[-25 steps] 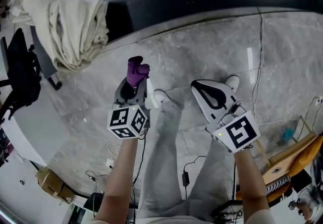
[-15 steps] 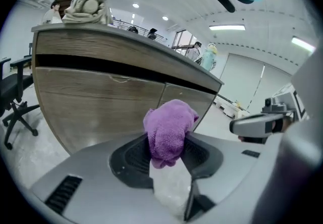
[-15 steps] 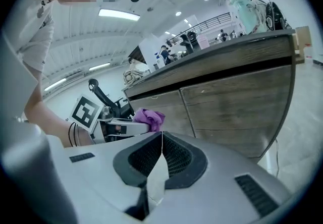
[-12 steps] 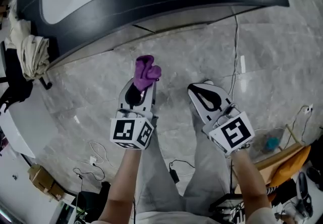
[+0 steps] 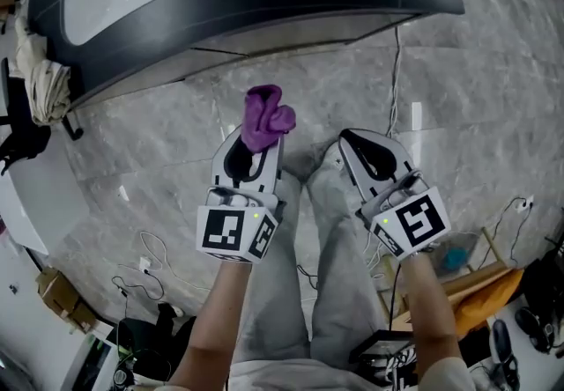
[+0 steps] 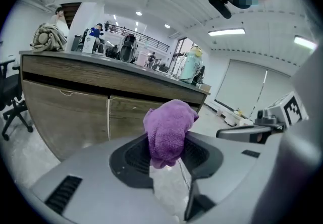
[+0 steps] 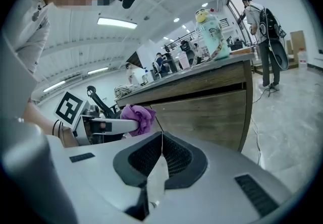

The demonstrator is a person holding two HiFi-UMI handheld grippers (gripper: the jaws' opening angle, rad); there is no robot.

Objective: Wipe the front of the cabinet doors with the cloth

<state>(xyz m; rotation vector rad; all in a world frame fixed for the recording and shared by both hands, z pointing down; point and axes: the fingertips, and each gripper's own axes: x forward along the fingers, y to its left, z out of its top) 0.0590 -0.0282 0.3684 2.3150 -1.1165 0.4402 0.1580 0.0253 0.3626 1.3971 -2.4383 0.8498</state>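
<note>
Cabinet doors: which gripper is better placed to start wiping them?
Left, most likely. The left gripper is shut on the cloth and faces the doors; the right gripper is shut with nothing in it.

The left gripper (image 5: 261,143) and right gripper (image 5: 356,146) point forward side by side. The left's jaws clamp a purple cloth (image 5: 267,114). The right's jaws are pressed together, empty.
</note>
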